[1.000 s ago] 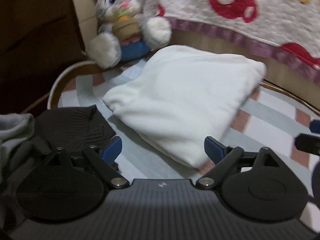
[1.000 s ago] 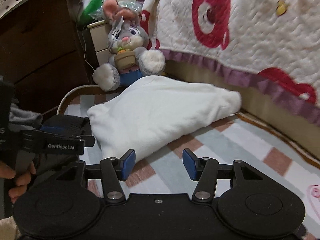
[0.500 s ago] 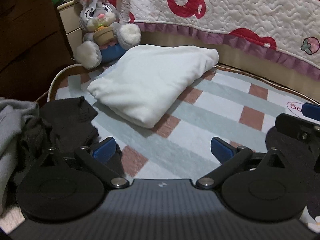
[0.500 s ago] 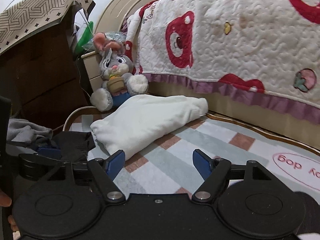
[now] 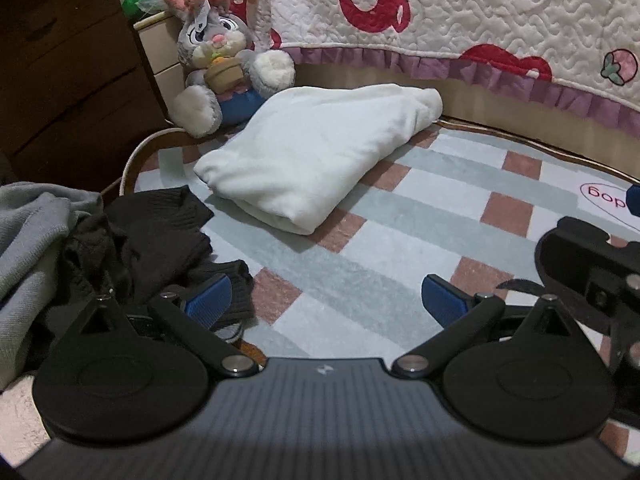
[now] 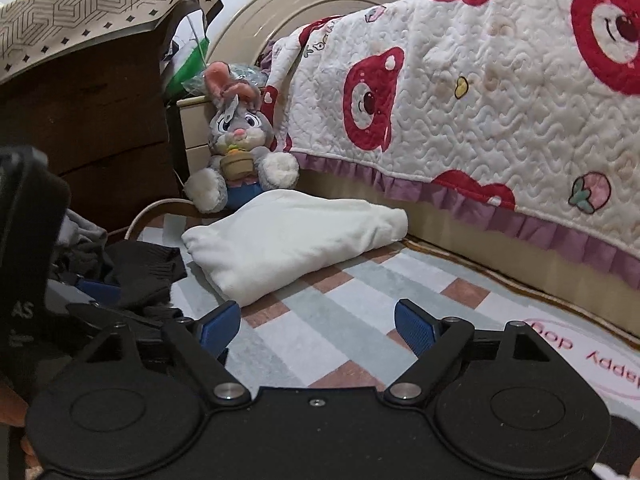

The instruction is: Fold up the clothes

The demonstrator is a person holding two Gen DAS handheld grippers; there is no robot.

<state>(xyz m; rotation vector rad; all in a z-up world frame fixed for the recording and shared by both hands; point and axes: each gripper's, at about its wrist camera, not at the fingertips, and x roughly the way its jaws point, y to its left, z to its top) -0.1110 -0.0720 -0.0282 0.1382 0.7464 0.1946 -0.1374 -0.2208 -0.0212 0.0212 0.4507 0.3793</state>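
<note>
Left wrist view: folded white garment (image 5: 320, 160) ahead of left hand-held gripper (image 5: 326, 300), well apart from the blue pads, flat on checked rug (image 5: 360, 256), far end close to the bed base. Black knit garment (image 5: 152, 240) crumpled to the left, one cuff just under and beside the left pad; grey garment (image 5: 28, 240) heaped further left. Jaws spread wide, having just been opening, nothing between them but bare rug. Plush rabbit (image 5: 224, 64) seated beyond the white garment, against the quilted bedspread (image 5: 480, 24) and a dark wooden dresser (image 5: 60, 60). Part of the other device at the right edge.

Right wrist view: same white garment (image 6: 292, 240) ahead and slightly left of right hand-held gripper (image 6: 318, 330), not touching. Jaws fully apart, just been opening, empty over the rug (image 6: 360, 308). Black garment (image 6: 144, 276) off to the left beside the left hand-held gripper's body; rabbit (image 6: 240, 148) and bedspread (image 6: 480, 100) beyond.
</note>
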